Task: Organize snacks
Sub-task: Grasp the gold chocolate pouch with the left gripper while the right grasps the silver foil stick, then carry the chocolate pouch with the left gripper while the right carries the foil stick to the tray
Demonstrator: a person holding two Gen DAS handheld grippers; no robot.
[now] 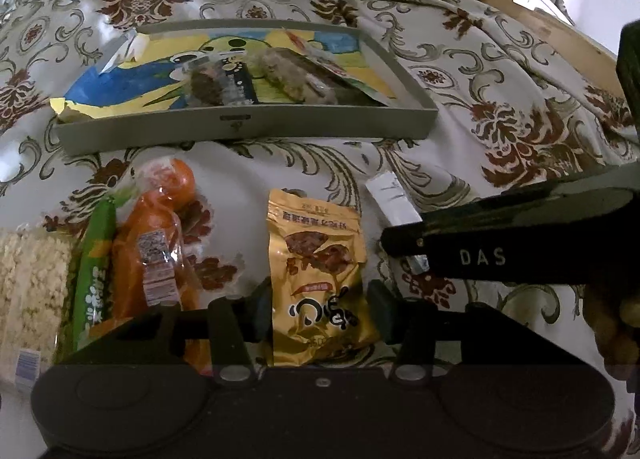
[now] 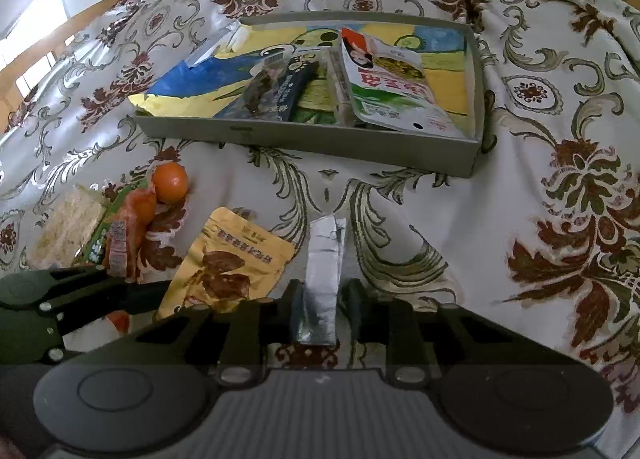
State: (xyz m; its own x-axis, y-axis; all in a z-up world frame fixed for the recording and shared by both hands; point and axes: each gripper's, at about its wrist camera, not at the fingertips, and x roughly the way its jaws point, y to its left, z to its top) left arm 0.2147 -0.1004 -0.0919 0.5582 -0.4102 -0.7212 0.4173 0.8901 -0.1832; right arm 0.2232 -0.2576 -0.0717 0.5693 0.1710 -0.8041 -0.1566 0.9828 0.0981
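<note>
Both tongs settle over loose snacks to carry them into the tray.

The gold pouch (image 1: 318,271) lies flat on the patterned cloth (image 1: 500,91), between the pads of the left tongs (image 1: 318,309); whether they press on it I cannot tell. The right tongs (image 2: 322,309) straddle the silver packet (image 2: 324,271) just beside it, jaws close around it, contact unclear. Both point toward the grey tray (image 2: 312,141) beyond, which already holds a few packs, so it is likely the destination. An orange bag (image 1: 152,251), green stick (image 1: 96,271) and rice cake (image 1: 28,279) wait to the left.
</note>
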